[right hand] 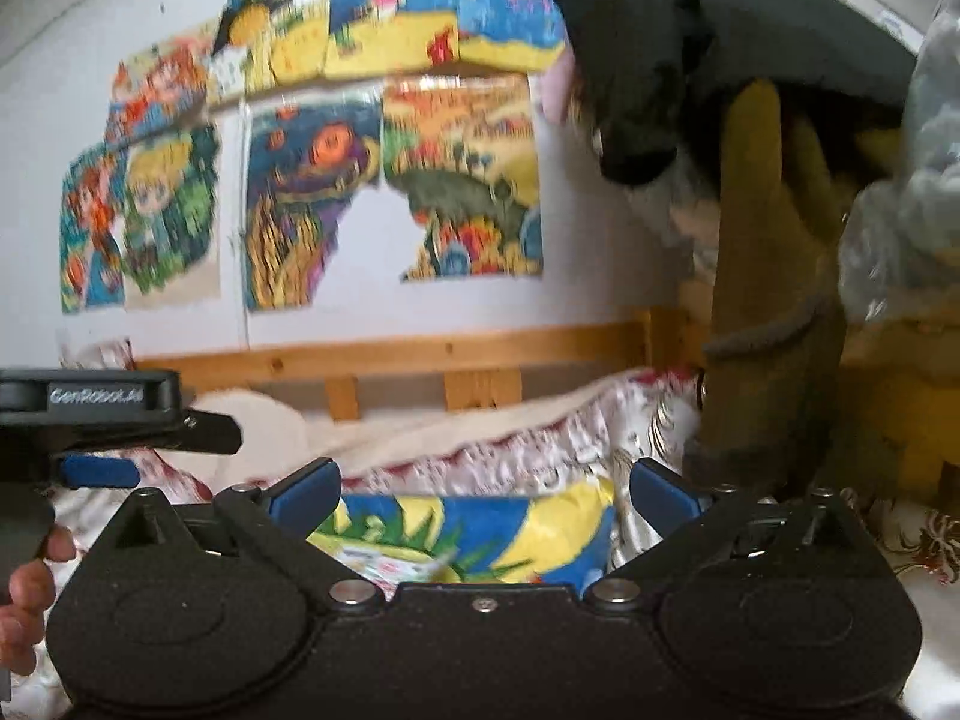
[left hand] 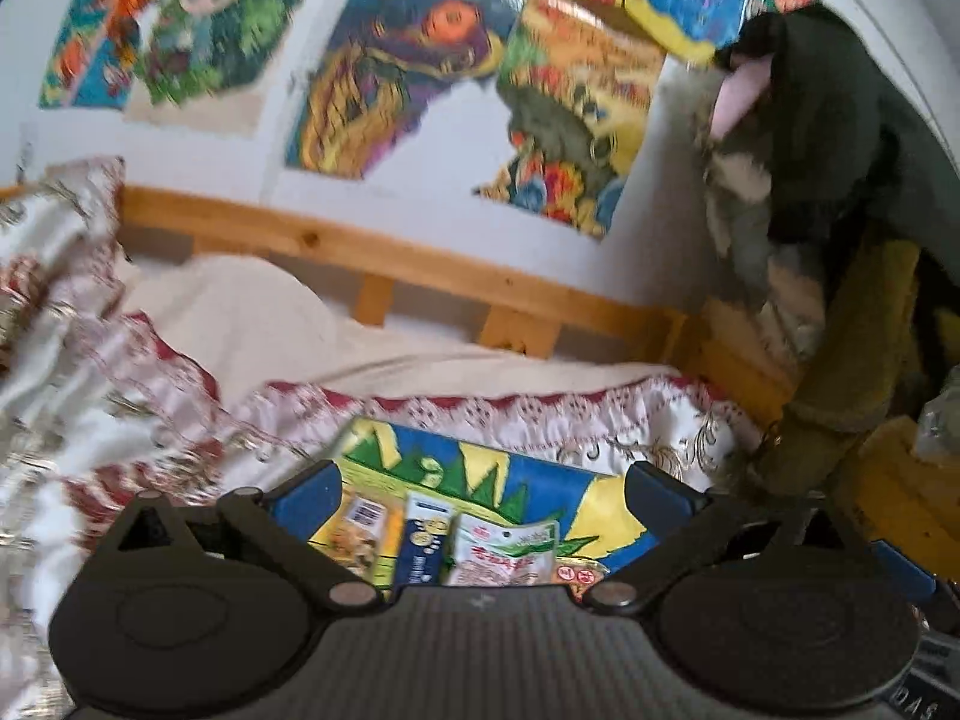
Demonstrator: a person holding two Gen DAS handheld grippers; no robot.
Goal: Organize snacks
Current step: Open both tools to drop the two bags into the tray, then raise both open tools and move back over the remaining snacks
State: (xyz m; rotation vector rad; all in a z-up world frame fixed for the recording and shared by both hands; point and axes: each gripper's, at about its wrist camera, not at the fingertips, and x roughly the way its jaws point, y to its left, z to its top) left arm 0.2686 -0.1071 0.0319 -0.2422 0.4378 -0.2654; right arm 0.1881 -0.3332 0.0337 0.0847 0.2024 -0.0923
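Bright pixel posters (left hand: 408, 72) cover the white wall above a wooden bed rail (left hand: 384, 258), and the bed (left hand: 420, 360) below carries a cream sheet and a rumpled white-and-red patterned cover (left hand: 150, 372). Toward the near edge of the bed lies a colourful blue, yellow and green mat (left hand: 540, 474), and on it the snack packets sit side by side: a yellow one (left hand: 354, 531), a dark blue one (left hand: 423, 546) and a white-and-red pouch (left hand: 504, 552), their edges touching or nearly so. The left gripper (left hand: 480, 492) hangs above them with its blue-padded fingers (left hand: 303, 501) spread as wide as they go and nothing between them; the right gripper (right hand: 483, 495) is likewise wide open and empty over the same mat, with only a blurred packet (right hand: 390, 570) showing under it. Both views are smeared, so labels cannot be read. The likeliest trouble, as I judge it, is the soft, creased bedding: a packet pressed down on it could sink or slide rather than be pinched, and flat, slick pouches may slip from the pads. With the packets so close, closing on one may nudge or drag its neighbour out of line. The two grippers work near each other, so a clash is possible, and the dark coats (right hand: 720, 60) hanging by the right end of the bed could snag a raised hand.
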